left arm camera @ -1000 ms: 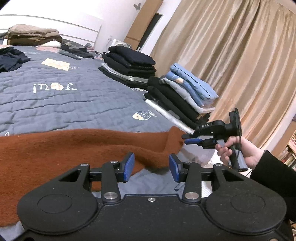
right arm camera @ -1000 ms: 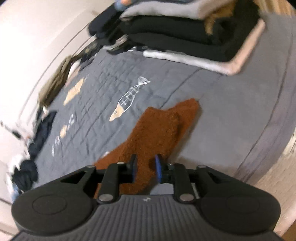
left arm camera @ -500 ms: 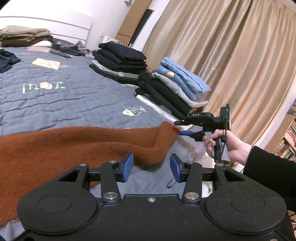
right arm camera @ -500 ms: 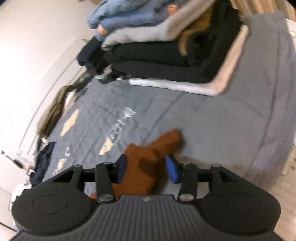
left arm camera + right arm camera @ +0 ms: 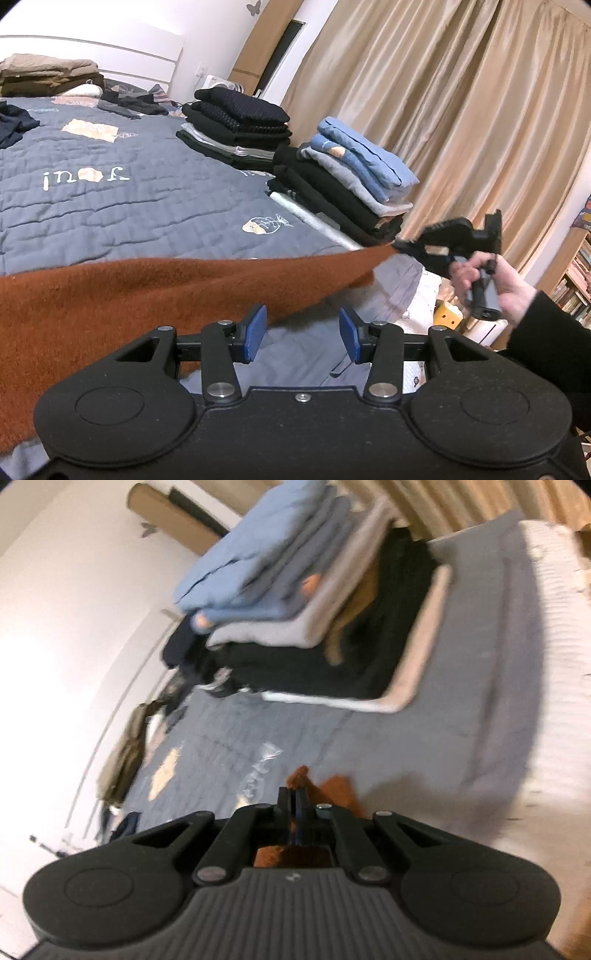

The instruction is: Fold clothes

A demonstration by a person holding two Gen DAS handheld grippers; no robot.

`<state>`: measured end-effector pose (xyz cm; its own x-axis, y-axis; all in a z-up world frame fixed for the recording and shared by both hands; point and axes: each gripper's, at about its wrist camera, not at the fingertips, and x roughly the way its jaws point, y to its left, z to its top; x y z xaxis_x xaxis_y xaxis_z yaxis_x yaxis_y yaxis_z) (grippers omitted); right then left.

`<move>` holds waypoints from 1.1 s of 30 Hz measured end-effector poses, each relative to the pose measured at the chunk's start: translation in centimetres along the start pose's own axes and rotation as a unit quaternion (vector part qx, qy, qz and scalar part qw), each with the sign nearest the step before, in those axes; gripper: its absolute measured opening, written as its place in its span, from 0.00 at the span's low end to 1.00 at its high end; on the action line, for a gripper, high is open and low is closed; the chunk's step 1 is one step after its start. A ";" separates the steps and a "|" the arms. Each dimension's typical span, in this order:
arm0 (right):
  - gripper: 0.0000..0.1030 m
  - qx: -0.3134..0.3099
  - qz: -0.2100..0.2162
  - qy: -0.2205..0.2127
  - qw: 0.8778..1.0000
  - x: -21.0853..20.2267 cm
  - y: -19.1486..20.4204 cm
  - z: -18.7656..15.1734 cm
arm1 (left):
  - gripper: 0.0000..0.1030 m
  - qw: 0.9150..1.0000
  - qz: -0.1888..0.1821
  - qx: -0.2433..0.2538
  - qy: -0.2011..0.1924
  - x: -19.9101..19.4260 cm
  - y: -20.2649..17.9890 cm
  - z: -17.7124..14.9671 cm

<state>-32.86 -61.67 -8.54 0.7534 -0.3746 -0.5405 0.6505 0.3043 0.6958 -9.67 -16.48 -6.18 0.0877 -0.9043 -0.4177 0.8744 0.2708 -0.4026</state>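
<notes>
A rust-brown fleecy garment (image 5: 110, 295) lies spread across the near edge of the bed (image 5: 122, 218), over the grey-blue quilt with its stitched letters and fish drawing. Its far corner is lifted clear of the quilt and drawn to a point toward the bed's right edge, where the right gripper (image 5: 400, 246) pinches it; the cloth runs taut from that point back down to the bed. In the right wrist view the right gripper's fingers are pressed together with a tuft of the brown cloth (image 5: 301, 775) showing between and beyond the tips. A hand (image 5: 491, 280) in a black sleeve (image 5: 550, 339) holds that gripper's handle, off the bed's right edge.

The left gripper (image 5: 300, 334) hangs just above the garment's near hem, its blue-padded fingers (image 5: 253, 332) spread wide and holding nothing.

Along the right edge of the bed stands a pile of folded clothes (image 5: 354, 184), black below, grey and light blue on top. Behind it is a second dark pile (image 5: 240, 125). Near the headboard lies a tan stack (image 5: 44, 74). Beige curtains (image 5: 461, 110) hang past the bed.
</notes>
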 end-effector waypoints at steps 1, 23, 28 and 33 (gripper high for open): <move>0.02 0.000 -0.016 0.006 1.000 -0.6 -0.6 0.1 | 0.42 1.000 -0.001 0.001 0.001 0.0 -0.1 0.0; 0.46 -0.288 -0.088 0.094 0.949 8.7 4.3 0.7 | 0.47 1.000 0.001 0.003 0.001 0.1 -0.1 0.3; 0.46 -0.298 -0.096 0.112 0.943 11.6 4.6 0.6 | 0.47 1.000 0.004 -0.002 -0.002 0.2 0.4 0.6; 0.31 -0.295 -0.087 0.136 0.942 13.5 5.0 0.2 | 0.48 1.000 0.006 -0.001 0.006 0.4 0.6 0.5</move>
<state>-19.45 -65.38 -12.28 0.5746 -0.2508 -0.7790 0.6462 0.7232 0.2438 -8.91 -16.83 -6.21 0.0928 -0.8970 -0.4322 0.8727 0.2822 -0.3984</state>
